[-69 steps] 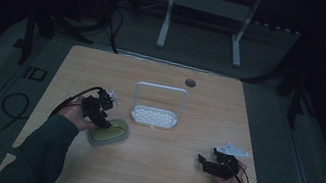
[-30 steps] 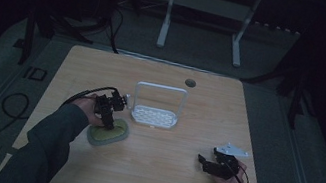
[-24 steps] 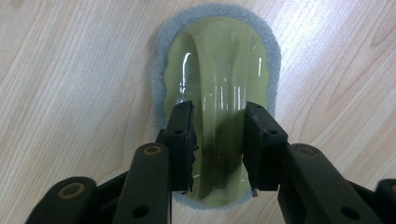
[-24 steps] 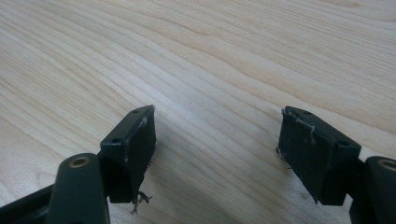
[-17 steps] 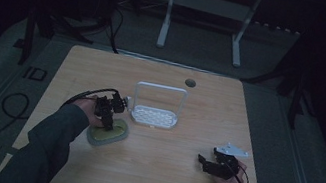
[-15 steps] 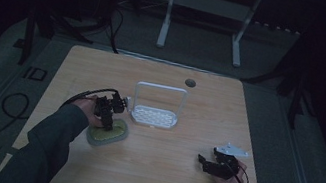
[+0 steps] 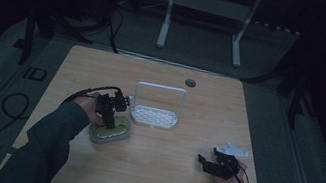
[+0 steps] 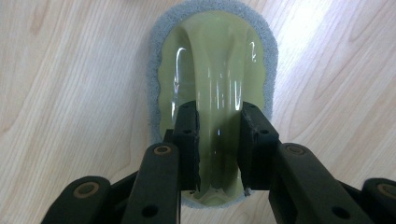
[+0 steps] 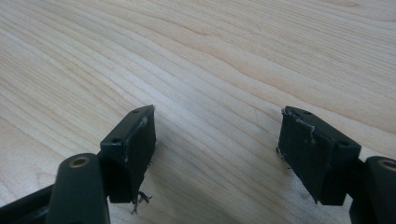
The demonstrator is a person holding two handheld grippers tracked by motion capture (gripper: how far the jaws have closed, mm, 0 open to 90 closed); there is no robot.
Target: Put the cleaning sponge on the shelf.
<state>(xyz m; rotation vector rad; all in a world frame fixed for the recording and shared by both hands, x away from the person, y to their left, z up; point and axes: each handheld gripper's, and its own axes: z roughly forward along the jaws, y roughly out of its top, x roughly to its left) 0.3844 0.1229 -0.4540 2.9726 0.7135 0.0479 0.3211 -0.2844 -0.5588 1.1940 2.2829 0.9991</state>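
Note:
A scrubbing pad [image 7: 109, 131] with a grey sponge rim and a glossy yellow-green handle [image 8: 215, 70] lies on the wooden table [image 7: 162, 172], left of centre. My left gripper [image 7: 111, 119] points down onto it. In the left gripper view its jaws [image 8: 218, 116] press on both sides of the raised handle ridge, shut on it. My right gripper [image 7: 203, 163] rests near the table's front right. Its fingers [image 9: 135, 140] stand wide apart over bare wood, and the right gripper [image 9: 217, 135] holds nothing.
A white perforated tray with a tall arched handle [image 7: 160, 90] stands just right of the pad at the table's middle. A round cable hole [image 7: 190, 82] lies behind it. Dark floor, cables and a white stand surround the table.
The left gripper moved right from beside the pad to over it and came down onto its handle. The pad has barely shifted. The right gripper has stayed put.

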